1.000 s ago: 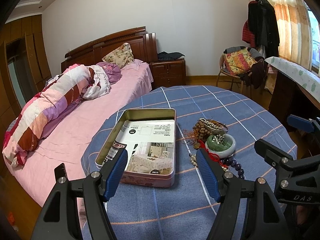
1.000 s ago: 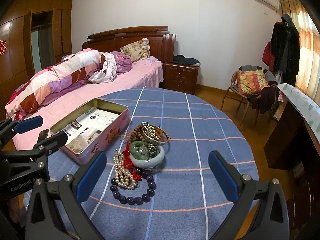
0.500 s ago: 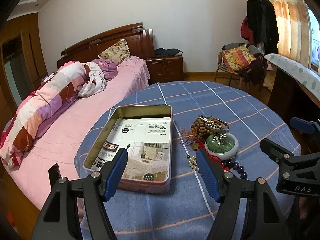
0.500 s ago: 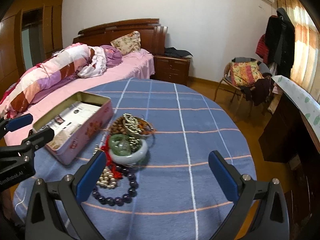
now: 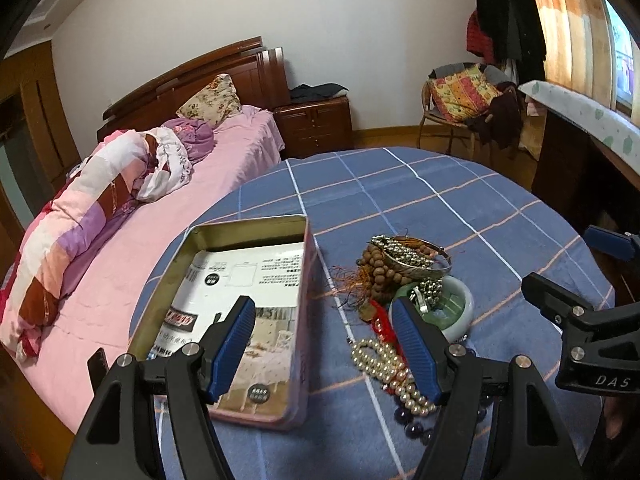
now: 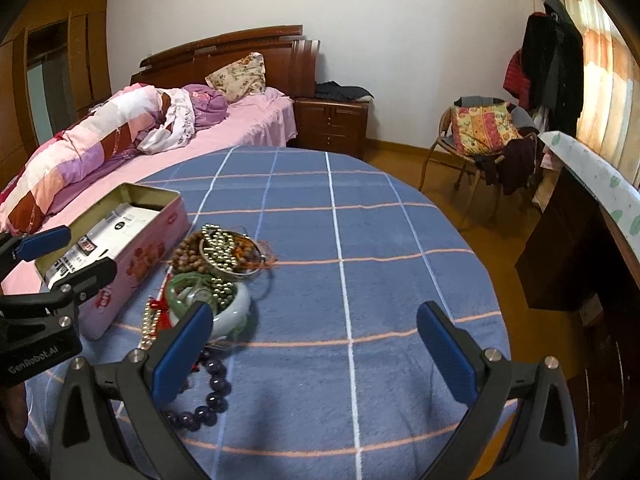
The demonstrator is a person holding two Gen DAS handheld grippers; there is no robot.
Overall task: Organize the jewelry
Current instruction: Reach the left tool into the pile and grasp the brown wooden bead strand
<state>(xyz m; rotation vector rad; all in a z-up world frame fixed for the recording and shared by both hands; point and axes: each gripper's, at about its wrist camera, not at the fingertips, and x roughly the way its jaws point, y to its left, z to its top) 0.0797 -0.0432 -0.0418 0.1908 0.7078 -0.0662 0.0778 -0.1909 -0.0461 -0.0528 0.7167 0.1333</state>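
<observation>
An open pink tin box lined with printed paper sits on the blue checked table. Right of it lies a jewelry pile: wooden beads, a silver bangle with metal beads, a green and white jade bangle, pearls and purple beads. My left gripper hovers open over the tin's right edge. My right gripper hangs open, its left finger beside the jade bangle. Neither holds anything.
A bed with pink covers runs along the table's left side. A nightstand stands against the back wall. A chair with cushions and clothes and a dark cabinet stand to the right.
Both grippers have moved closer to the table and down. The jewelry pile and tin look larger and nearer. Both stay open.
</observation>
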